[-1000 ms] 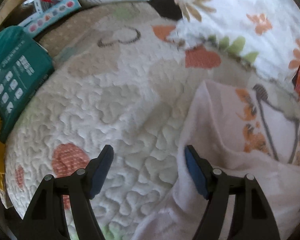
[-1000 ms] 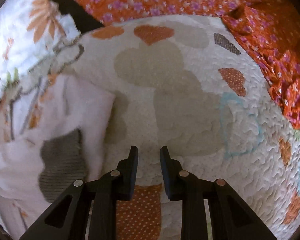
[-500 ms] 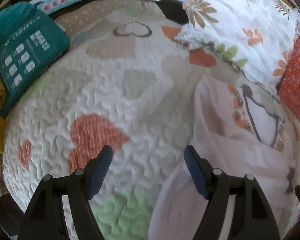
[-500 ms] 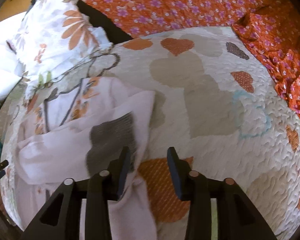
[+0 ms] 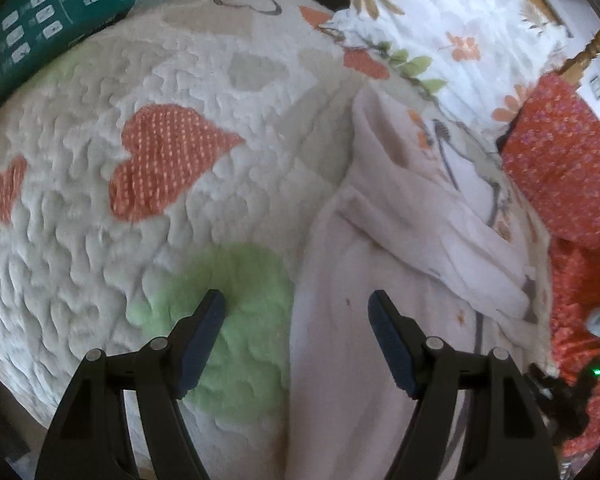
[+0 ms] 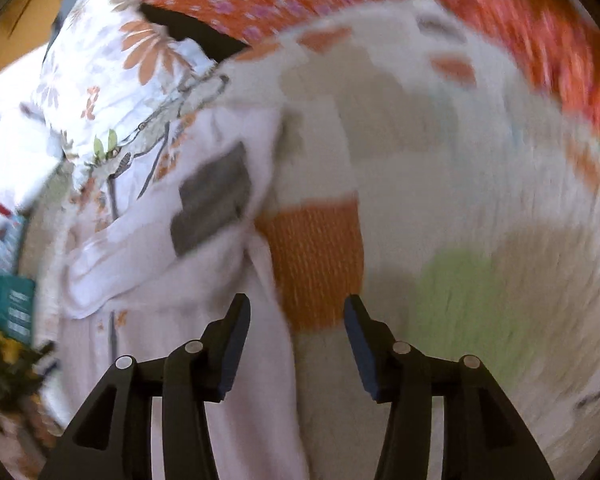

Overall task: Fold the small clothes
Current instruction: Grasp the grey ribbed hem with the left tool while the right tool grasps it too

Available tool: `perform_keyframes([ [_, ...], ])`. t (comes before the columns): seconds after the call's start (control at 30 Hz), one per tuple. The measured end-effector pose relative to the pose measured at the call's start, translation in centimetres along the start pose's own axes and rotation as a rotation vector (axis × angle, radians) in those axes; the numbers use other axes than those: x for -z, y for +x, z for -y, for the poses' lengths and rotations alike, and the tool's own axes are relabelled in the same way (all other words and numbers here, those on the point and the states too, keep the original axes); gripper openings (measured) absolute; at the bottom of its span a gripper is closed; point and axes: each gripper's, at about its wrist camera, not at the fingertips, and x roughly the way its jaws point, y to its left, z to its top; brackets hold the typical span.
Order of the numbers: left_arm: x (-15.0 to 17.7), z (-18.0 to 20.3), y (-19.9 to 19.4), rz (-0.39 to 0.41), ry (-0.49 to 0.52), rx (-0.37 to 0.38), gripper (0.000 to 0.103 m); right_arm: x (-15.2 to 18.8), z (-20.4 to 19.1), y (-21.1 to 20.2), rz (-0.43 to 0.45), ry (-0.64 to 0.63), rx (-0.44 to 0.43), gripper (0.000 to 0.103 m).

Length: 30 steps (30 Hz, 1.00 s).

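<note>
Fold barely begun: the pale pink printed baby garment (image 5: 400, 248) lies rumpled, one flap doubled over, toward the white heart-patterned quilt's (image 5: 100, 240) pillow-side edge, left gripper (image 5: 296, 320) wide open, right gripper (image 6: 296, 320) opening, both seemingly empty despite blur.

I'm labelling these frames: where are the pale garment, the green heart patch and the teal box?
pale garment (image 5: 384, 248), left wrist view, folded upper layer.
green heart patch (image 5: 244, 280), left wrist view, its middle.
teal box (image 5: 56, 8), left wrist view, printed face.

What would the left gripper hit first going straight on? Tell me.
Probably the garment's left edge, where it meets the green patch of the quilt. The left gripper is open and empty; depth is unclear.
</note>
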Motion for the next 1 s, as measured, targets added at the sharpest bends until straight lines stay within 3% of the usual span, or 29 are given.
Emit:
perform_keyframes([
  [0.1,2.2,0.2,-0.5,-0.012,0.025,0.087,0.073,2.0,0.8,-0.6,0.022,0.017,-0.091,0.053],
  [0.23,5.4,0.4,-1.0,-0.016,0.041,0.176,0.073,4.6,1.0,-0.4,-0.042,0.027,-0.249,0.053],
  [0.43,10.2,0.3,-1.2,-0.085,0.017,0.304,0.073,8.3,1.1,-0.4,-0.103,0.045,-0.393,0.053],
  [0.53,12.5,0.3,-1.7,-0.092,0.01,0.297,0.068,10.5,0.8,-0.6,-0.125,0.041,-0.415,0.053],
  [0.57,13.2,0.2,-1.7,-0.111,0.005,0.303,0.062,11.0,0.7,-0.7,-0.133,0.039,-0.424,0.053],
  [0.7,16.4,-0.4,-0.7,-0.198,-0.062,0.317,0.06,13.8,0.6,-1.0,-0.163,0.035,-0.434,0.053],
  [0.97,18.7,0.4,-0.4,-0.221,-0.066,0.292,0.06,18.1,0.2,-1.3,-0.197,-0.004,-0.395,0.053],
  [1.0,18.7,0.4,-0.5,-0.217,-0.072,0.288,0.053,18.4,0.1,-1.3,-0.197,-0.013,-0.386,0.053],
])
